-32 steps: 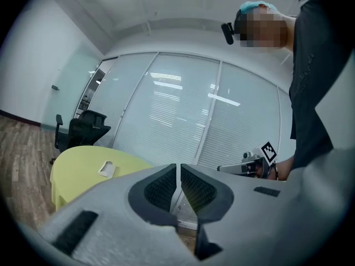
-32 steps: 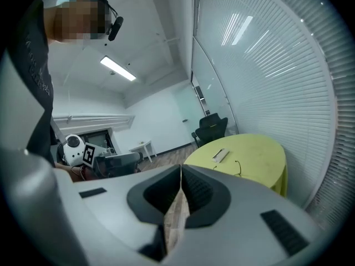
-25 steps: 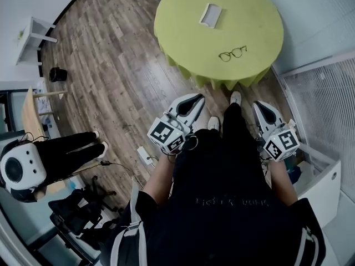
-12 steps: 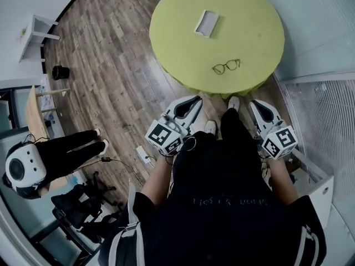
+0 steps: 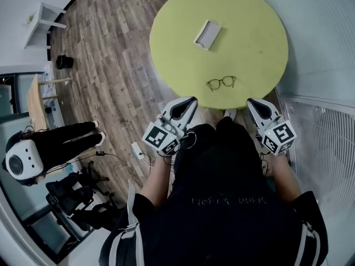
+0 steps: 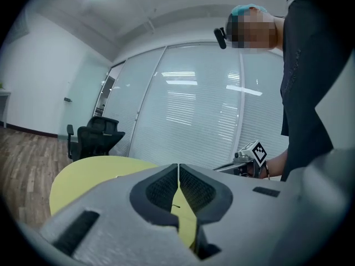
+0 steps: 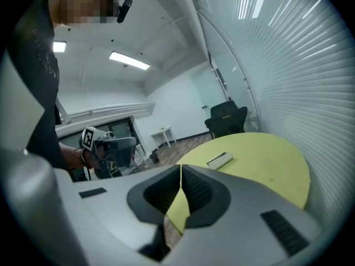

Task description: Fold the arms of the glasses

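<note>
From my head, the glasses (image 5: pixel 221 82) lying ahead of and between my two grippers are too small for me to tell how their arms lie. Looking along my left gripper (image 6: pixel 178 166), its grey body covers the near part of the table (image 6: pixel 83 176). A thin dark mark (image 6: pixel 175 206) shows in the slit under its meeting tips, too little to name. My right gripper (image 7: pixel 181 168) blocks the table's near edge the same way. The pale flat thing (image 5: pixel 207 34) farther ahead is too small to identify.

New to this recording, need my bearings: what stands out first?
A round yellow-green table dominates the head view, glasses lying near its close edge, a pale case beyond them. The left gripper and right gripper, both shut and empty, hang just short of the table.
</note>
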`<state>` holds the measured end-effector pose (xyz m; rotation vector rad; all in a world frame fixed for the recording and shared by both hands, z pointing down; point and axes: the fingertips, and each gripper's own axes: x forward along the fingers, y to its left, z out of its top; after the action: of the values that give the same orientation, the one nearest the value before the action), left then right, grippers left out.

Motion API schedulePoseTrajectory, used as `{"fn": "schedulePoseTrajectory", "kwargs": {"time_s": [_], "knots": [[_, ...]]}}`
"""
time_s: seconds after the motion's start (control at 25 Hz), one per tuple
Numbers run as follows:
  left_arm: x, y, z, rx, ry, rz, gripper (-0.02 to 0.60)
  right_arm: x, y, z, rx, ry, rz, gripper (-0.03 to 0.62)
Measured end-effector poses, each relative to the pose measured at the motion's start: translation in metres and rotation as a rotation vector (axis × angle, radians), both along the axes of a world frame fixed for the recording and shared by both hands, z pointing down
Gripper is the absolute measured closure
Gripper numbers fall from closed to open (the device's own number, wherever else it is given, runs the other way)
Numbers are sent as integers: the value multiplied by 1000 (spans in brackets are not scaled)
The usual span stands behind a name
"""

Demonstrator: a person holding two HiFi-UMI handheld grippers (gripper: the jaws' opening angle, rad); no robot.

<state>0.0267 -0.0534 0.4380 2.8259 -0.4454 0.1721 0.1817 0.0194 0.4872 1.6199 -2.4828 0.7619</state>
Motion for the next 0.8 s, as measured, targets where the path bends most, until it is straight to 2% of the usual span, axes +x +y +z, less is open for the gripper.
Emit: {"fn": "schedulePoseTrajectory", "kwargs": {"time_s": [0.16,0.4,0.64,0.8], "knots": [[-1,-7,14,-13,10,-55,563,-1,-17,23,-18,77,-118,563],[0,-9,35,28,-80,-34,563,0,-42,53,-58,176,-230,563],[11,-9,53,3,-110,7,563,7,-57,72,-62,311,-345,563],[15,-12,73,-25,-143,-15,563,2,-59,92,-105,367,-425,560]]}}
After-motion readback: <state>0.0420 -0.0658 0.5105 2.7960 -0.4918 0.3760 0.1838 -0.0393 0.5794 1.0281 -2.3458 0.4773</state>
